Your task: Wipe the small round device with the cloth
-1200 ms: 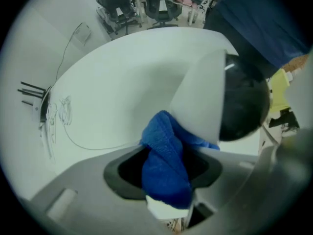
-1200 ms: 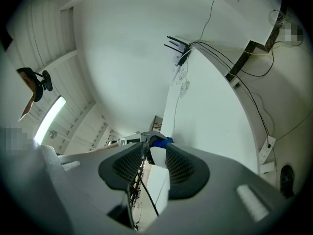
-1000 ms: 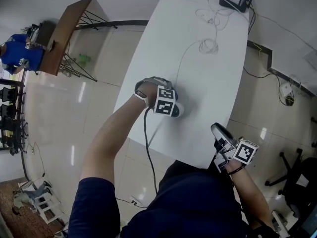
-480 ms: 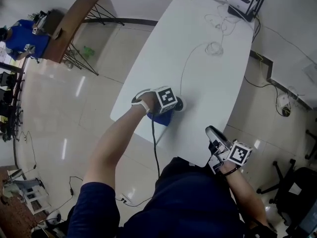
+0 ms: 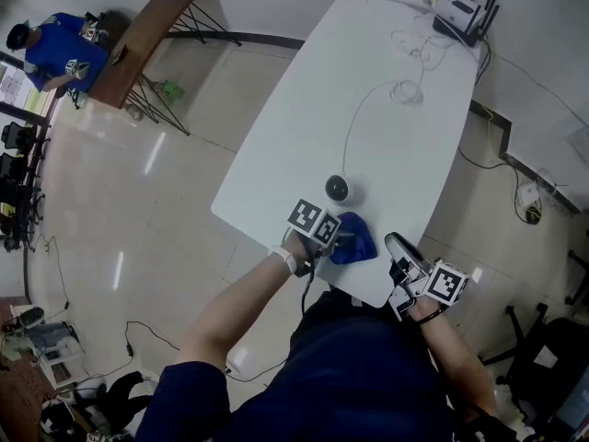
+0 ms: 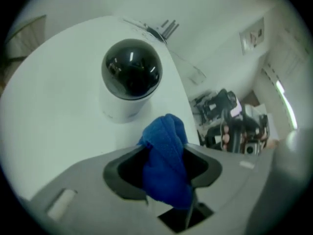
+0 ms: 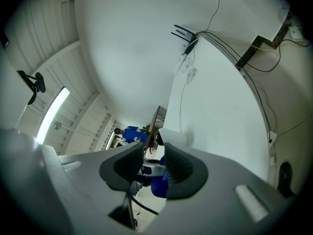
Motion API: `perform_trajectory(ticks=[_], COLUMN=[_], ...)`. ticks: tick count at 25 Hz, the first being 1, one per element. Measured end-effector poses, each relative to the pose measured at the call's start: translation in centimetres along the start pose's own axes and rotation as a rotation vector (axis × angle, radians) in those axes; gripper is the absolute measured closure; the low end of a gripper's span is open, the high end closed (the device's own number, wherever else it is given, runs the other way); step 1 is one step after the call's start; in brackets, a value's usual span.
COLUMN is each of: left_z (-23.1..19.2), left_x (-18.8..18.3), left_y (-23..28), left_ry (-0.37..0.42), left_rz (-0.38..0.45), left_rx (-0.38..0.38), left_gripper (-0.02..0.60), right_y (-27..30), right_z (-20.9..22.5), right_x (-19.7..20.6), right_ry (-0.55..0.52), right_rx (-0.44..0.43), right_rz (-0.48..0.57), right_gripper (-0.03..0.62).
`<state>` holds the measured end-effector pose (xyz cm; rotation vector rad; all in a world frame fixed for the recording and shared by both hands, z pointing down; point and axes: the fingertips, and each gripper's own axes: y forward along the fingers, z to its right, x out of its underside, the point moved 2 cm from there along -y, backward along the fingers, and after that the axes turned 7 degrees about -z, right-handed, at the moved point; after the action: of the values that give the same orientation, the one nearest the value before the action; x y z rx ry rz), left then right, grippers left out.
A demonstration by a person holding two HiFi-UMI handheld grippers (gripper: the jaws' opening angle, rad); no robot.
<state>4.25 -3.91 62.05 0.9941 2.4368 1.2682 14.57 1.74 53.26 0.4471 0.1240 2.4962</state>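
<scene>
**A:** Where is the cloth?

**B:** It is in the left hand-held gripper (image 5: 340,239). The jaws pinch a bunched fold of the blue cloth (image 5: 357,241), and its free end pokes out past the tips. It sits at the near edge of the white desk (image 5: 396,145).

**A:** And the small round device (image 5: 339,189)?

**B:** It stands upright on the desk just beyond the cloth, near it but not touching.

**A:** What does it look like?

**B:** It is a short white cylinder topped by a glossy black dome. A thin white cable (image 5: 354,122) runs from beside it up the desk towards a router (image 5: 457,9) at the far end.

**A:** And the right hand-held gripper (image 5: 402,247)?

**B:** It is off the desk's near right corner. Its jaws are a little apart with nothing between them.

**A:** Do the views differ?

**B:** The head view gives the layout. The left gripper view shows the strip of bare desk between the cloth's tip and the device's base, and light glinting on the dome. The right gripper view looks level along the desk, with the device and a scrap of blue beyond its jaws.
</scene>
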Motion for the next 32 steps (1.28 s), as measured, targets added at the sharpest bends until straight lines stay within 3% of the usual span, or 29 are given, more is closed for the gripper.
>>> perform_trajectory(ticks=[7, 11, 14, 19, 23, 29, 32], left_z=[2.4, 1.1, 0.9, 1.9, -0.1, -4.1, -6.2], left_x=[-6.6, -8.6, -9.3, -7.4, -3.4, -0.4, -0.2], left_y=[1.4, 0.6, 0.8, 1.1, -0.5, -3.6, -4.7], left_ry=[-0.455, -0.608, -0.655, -0.506, -0.365, 0.021, 0.301], left_rz=[0.477, 0.705, 0.777, 0.678, 0.518, 0.123, -0.123], left_rx=[0.215, 0.237, 0.295, 0.278, 0.158, -0.102, -0.263], left_gripper=[0.373, 0.371, 0.371, 0.373, 0.376, 0.376, 0.376], right_y=[-1.0, -2.0, -2.2, -1.1, 0.6, 2.1, 2.2], right_z=[0.7, 0.9, 1.5, 1.3, 0.8, 0.1, 0.1], right_x=[-0.7, -1.4, -1.4, -1.4, -1.4, -0.3, 0.2], right_ry=[0.004, -0.004, 0.007, -0.013, -0.031, -0.033, -0.045], right_rx=[0.028, 0.031, 0.030, 0.012, -0.003, -0.009, 0.002], right_rz=[0.010, 0.022, 0.018, -0.018, -0.046, -0.077, -0.087], right_gripper=[0.457, 0.459, 0.459, 0.459, 0.459, 0.459, 0.459])
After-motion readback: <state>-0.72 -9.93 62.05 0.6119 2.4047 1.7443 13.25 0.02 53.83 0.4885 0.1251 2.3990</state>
